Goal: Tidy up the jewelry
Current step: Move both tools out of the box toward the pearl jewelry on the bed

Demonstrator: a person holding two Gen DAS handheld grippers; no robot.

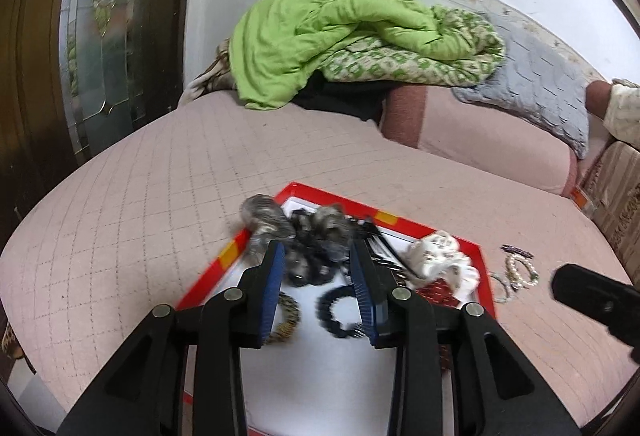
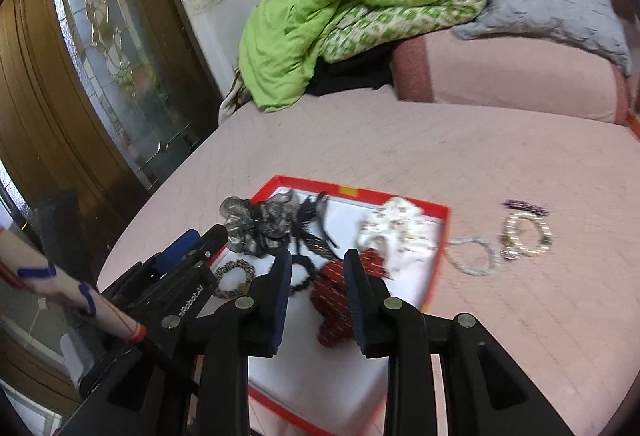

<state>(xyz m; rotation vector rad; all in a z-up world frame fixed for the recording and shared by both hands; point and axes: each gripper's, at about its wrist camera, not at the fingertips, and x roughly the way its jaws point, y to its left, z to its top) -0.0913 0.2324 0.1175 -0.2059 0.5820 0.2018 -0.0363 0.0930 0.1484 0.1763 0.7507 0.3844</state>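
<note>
A red-rimmed white tray (image 1: 304, 191) (image 2: 442, 232) lies on the pink bed. In it are a grey sheer scrunchie (image 1: 266, 218) (image 2: 256, 220), black hair ties (image 1: 340, 310) (image 2: 302, 274), a leopard band (image 1: 286, 320) (image 2: 236, 276), a red patterned scrunchie (image 2: 332, 300) and a white one (image 1: 440, 256) (image 2: 396, 228). Bead bracelets (image 1: 518, 270) (image 2: 524, 234) lie on the bed right of the tray. My left gripper (image 1: 318, 268) is open above the tray, empty. My right gripper (image 2: 318, 272) is open above the red scrunchie; it also shows in the left wrist view (image 1: 592, 296).
A green quilt (image 1: 328, 32) (image 2: 340, 8) and grey pillow (image 1: 540, 84) are piled at the far side of the bed. A glass-panelled wooden door (image 1: 100, 36) (image 2: 100, 48) stands at the left. A pearl bracelet (image 2: 472, 256) lies just right of the tray.
</note>
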